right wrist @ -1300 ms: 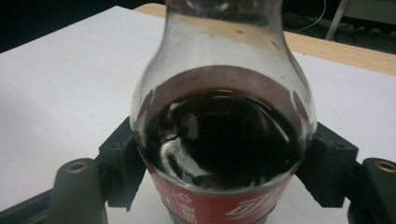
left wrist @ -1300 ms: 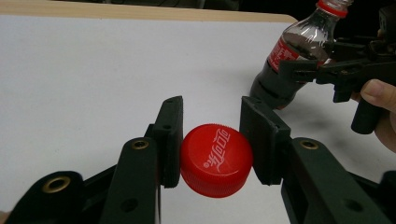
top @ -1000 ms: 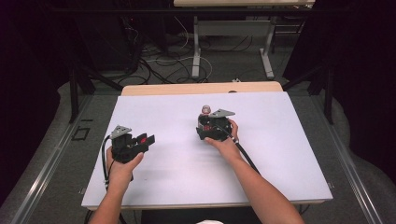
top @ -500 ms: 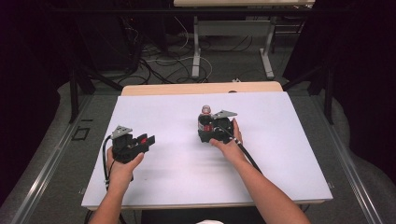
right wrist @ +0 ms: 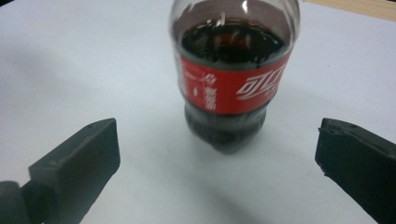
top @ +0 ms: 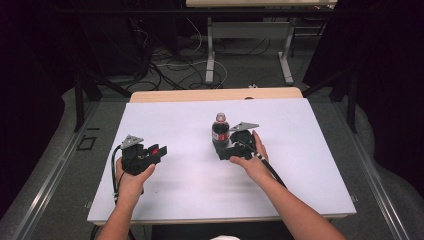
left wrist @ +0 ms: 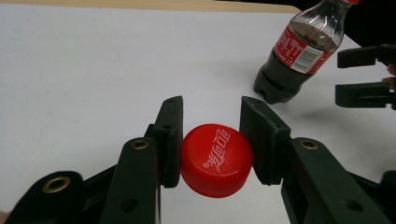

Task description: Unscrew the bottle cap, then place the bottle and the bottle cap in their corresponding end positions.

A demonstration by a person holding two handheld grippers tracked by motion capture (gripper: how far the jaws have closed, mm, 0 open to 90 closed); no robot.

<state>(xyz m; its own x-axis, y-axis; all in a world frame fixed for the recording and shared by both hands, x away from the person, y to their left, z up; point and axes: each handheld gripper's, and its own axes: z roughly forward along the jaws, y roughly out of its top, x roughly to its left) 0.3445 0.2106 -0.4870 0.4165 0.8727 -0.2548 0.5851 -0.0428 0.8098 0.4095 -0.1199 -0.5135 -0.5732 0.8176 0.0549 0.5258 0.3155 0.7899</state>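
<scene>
Left gripper view: left gripper (left wrist: 217,135) jaws clamping the red cap (left wrist: 216,158), keeping it off the bottle (top: 219,133); bottle standing upright mid-counter (top: 310,150); right gripper (top: 226,150) jaws having just opened, gaping wide, releasing it

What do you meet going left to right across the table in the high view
Left gripper shut on the red cap → cola bottle → right gripper, fingers open, beside the bottle.

White-topped table (top: 190,190); cola bottle (top: 220,132) standing upright on it.
</scene>
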